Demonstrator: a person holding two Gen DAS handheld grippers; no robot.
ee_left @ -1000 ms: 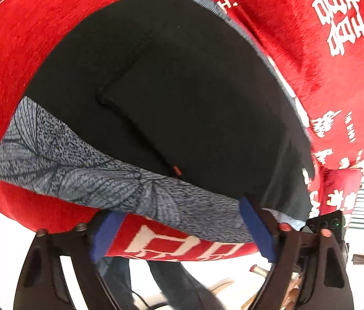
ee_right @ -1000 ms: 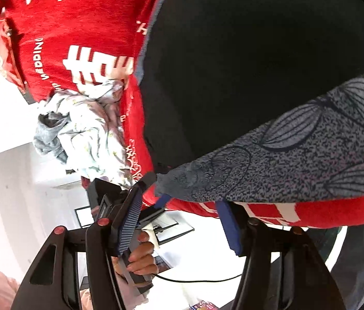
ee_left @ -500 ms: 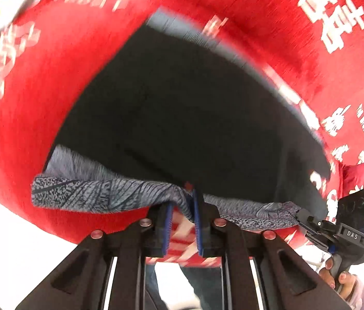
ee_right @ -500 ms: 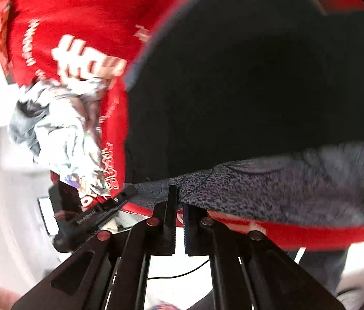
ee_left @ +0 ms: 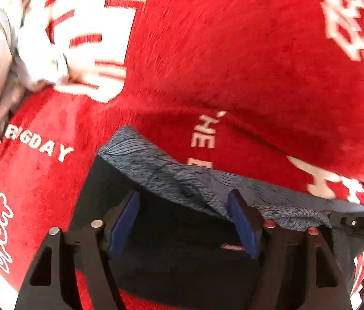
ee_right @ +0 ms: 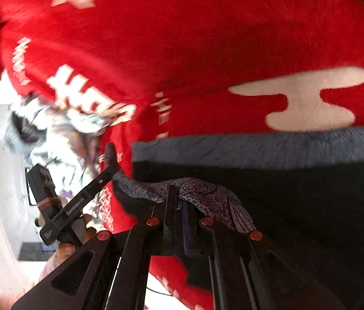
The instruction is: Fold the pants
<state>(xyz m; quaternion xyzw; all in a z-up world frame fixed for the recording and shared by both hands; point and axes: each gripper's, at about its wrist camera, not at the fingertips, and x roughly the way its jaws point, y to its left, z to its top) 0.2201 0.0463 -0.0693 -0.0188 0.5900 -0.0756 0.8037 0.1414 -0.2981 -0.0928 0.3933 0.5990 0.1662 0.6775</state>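
my left gripper (ee_left: pixel 184 222) is released now, jaws wide, blue pads (ee_left: pixel 242 226) straddling the pants (ee_left: pixel 182 253) just below the grey patterned band (ee_left: pixel 182 180). the pants lie folded on the red blanket (ee_left: pixel 233 64), black panel at 6 o'clock from the band, and the band's long axis runs from about 10 o'clock down to 3 o'clock across my left view.

my right gripper (ee_right: pixel 178 206) is clenched on a bunched bit of the patterned fabric (ee_right: pixel 202 193), jaws pressed tight. in that view the fold edge (ee_right: pixel 259 149) lies at 12 o'clock, running straight 9 to 3. so the right side is the one holding cloth; i judge the next move hangs on letting that corner down flush with the edge.

versus half a second ago: both grippers were pinched on the band at the near blanket edge with the black panel spread beyond. now the band has been carried over, the left has let go, and there's more red blanket ahead. crumpled pale clothes (ee_right: pixel 60 139) sit at 9 o'clock.
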